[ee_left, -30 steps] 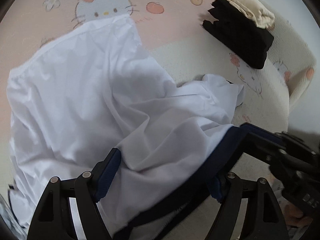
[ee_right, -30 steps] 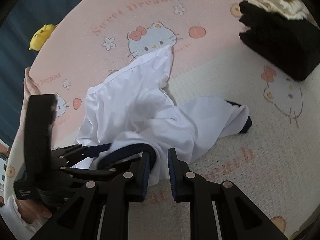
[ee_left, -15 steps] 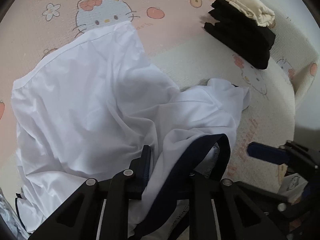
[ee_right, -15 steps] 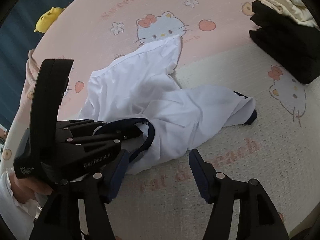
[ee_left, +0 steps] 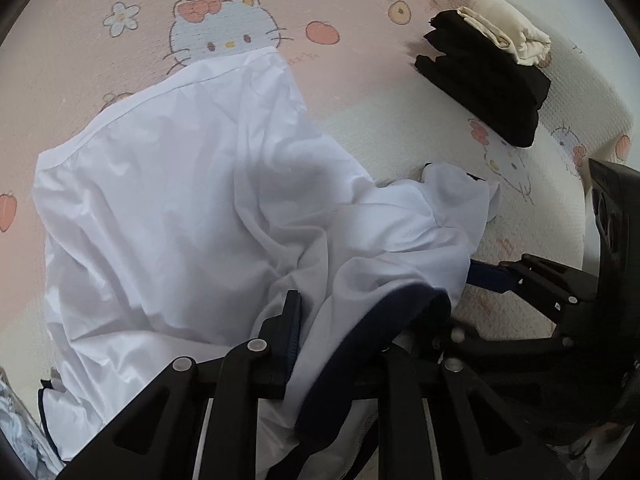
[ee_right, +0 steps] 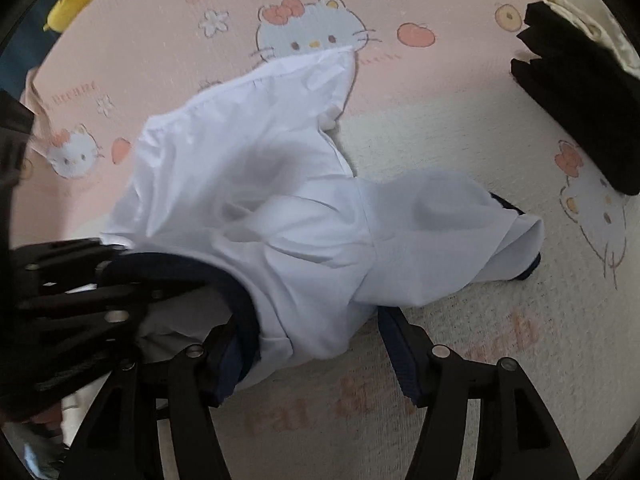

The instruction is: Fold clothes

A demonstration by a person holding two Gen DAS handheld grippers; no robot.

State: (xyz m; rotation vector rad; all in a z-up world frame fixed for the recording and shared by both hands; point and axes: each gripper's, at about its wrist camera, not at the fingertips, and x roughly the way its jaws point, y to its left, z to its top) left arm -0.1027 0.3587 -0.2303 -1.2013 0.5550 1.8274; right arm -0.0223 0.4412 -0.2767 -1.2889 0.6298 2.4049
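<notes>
A white shirt [ee_left: 192,208] with a navy collar [ee_left: 360,320] lies crumpled on a pink and cream cartoon-cat mat [ee_left: 120,40]. My left gripper [ee_left: 344,340] is shut on the shirt at the collar, and its right finger is hidden behind the navy band. In the right wrist view the shirt [ee_right: 256,184] spreads away from me, one sleeve [ee_right: 500,236] lying to the right. My right gripper [ee_right: 316,356] is closing around a fold of the shirt beside the collar [ee_right: 240,312]. The fold sits between its jaws and the right pad [ee_right: 400,352] stands beside the cloth. The left gripper [ee_right: 80,292] shows at the left.
A stack of folded clothes [ee_left: 484,80], black with a cream piece on top, sits at the mat's far right [ee_right: 580,100]. A yellow soft toy [ee_right: 76,0] lies beyond the mat's far left edge. The mat's right edge [ee_left: 580,208] runs close to the right gripper [ee_left: 500,276].
The left gripper closed on the shirt at the collar and holds it. The right gripper let go of the collar, opened wide, came down closer and now narrows around the shirt's fold.
</notes>
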